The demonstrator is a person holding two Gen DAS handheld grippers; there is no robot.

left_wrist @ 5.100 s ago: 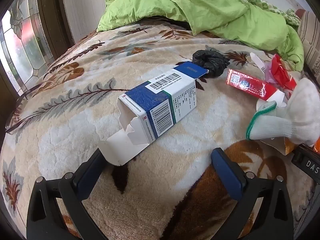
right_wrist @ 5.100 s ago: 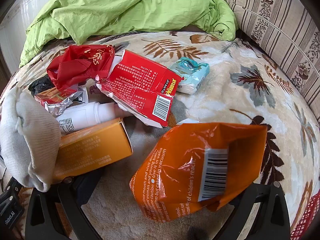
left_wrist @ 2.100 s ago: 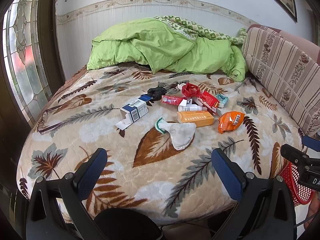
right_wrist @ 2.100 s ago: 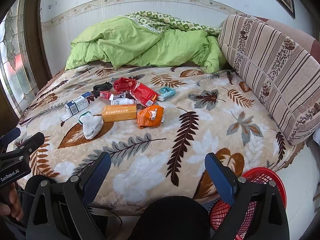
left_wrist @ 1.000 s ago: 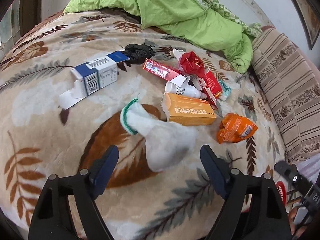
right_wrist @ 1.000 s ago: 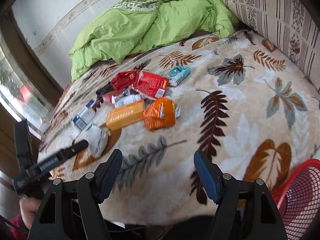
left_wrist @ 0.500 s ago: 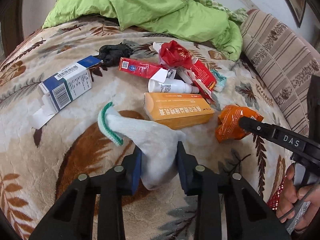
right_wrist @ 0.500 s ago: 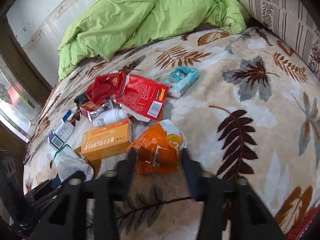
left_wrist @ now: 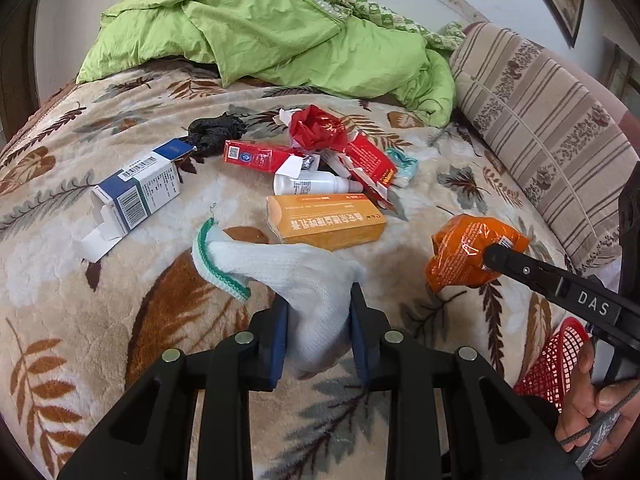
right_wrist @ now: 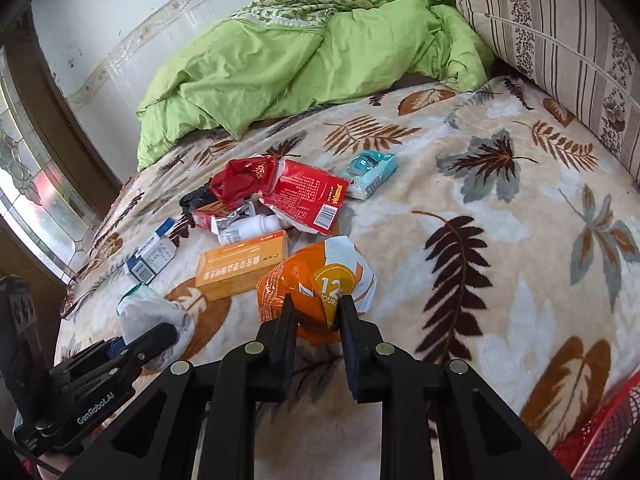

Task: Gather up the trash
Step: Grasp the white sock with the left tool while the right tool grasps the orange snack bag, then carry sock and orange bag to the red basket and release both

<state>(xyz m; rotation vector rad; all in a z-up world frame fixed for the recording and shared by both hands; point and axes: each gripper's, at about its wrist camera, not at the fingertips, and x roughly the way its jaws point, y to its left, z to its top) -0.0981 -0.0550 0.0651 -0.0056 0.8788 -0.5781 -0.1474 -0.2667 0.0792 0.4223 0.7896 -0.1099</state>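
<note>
A white knit glove with a green cuff lies on the leaf-patterned blanket. My left gripper is shut on its near end, blue pads pressing both sides. To the right sits a crumpled orange packet. In the right wrist view my right gripper has its jaws closing on that orange packet, and both pads press into it. The left gripper and the glove show at the lower left of that view.
Beyond the glove lie an orange box, a white bottle, red packets, a black bag, a blue-white carton and a teal pack. A red mesh basket stands off the bed's near right edge. A green duvet and striped cushion lie behind.
Both grippers came in over the bed and went from wide open to shut: the left on the white glove, the right on the orange packet.
</note>
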